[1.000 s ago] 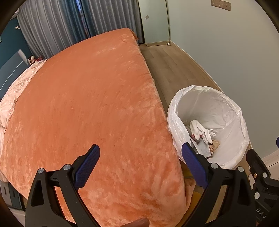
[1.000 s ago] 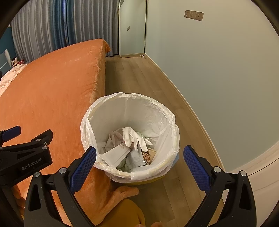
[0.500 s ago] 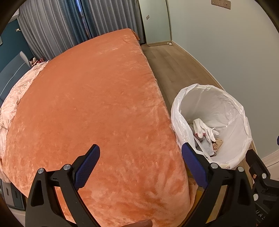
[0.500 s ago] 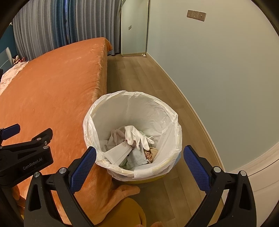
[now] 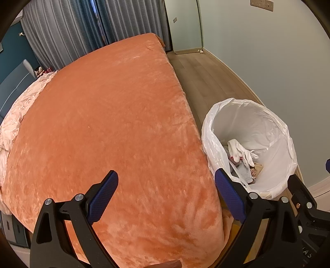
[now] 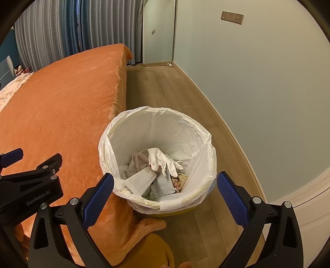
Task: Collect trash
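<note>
Bedroom, mid-cleanup: the orange bed (image 5: pixel 107 127) now fills more of my left view; the lined bin (image 6: pixel 158 156) at two o'clock holds a white glove (image 6: pixel 158 158) (and paper). My left gripper (image 5: pixel 166 198) and right gripper (image 6: pixel 165 193) gape wide, empty, having backed off, so I judge this deposit done.

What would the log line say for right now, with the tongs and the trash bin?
left tongs: open, empty, over orange bed | right tongs: open, empty, above bin | bin: white glove, paper inside

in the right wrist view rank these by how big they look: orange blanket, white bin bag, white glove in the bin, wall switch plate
1. orange blanket
2. white bin bag
3. white glove
4. wall switch plate, though it is far from the camera, so its small look is partly distance.
</note>
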### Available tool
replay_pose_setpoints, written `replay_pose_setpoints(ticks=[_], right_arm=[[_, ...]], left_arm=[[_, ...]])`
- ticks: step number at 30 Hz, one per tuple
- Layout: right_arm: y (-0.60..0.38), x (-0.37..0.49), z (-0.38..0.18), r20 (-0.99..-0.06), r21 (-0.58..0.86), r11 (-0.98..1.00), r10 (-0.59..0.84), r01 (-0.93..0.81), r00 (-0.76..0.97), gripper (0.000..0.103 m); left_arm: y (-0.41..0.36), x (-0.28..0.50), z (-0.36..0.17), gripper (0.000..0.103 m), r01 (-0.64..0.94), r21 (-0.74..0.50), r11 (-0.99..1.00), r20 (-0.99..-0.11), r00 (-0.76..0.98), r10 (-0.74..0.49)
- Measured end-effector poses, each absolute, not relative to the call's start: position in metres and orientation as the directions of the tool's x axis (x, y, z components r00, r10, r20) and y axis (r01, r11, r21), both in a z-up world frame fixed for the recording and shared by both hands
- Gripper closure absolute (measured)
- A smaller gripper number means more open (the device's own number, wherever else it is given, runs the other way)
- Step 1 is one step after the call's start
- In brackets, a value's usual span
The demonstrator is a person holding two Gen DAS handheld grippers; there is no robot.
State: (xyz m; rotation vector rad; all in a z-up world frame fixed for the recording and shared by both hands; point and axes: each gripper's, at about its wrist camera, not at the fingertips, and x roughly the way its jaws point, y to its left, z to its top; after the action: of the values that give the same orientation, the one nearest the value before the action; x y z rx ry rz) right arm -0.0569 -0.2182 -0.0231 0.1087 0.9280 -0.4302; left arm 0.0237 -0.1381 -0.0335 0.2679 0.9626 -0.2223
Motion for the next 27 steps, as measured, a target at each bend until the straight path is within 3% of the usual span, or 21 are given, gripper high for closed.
replay_pose_setpoints(ticks=[27], right_arm=[[-0.2186,-0.0584,-0.0293,-0.806,-0.090,0.906,-0.311,0.413,0.504,0.007]], left_arm=[[-0.1400,0.0211,-0.0414,0.013,0.314,0.109,0.943,-0.839,0.538,-0.082]])
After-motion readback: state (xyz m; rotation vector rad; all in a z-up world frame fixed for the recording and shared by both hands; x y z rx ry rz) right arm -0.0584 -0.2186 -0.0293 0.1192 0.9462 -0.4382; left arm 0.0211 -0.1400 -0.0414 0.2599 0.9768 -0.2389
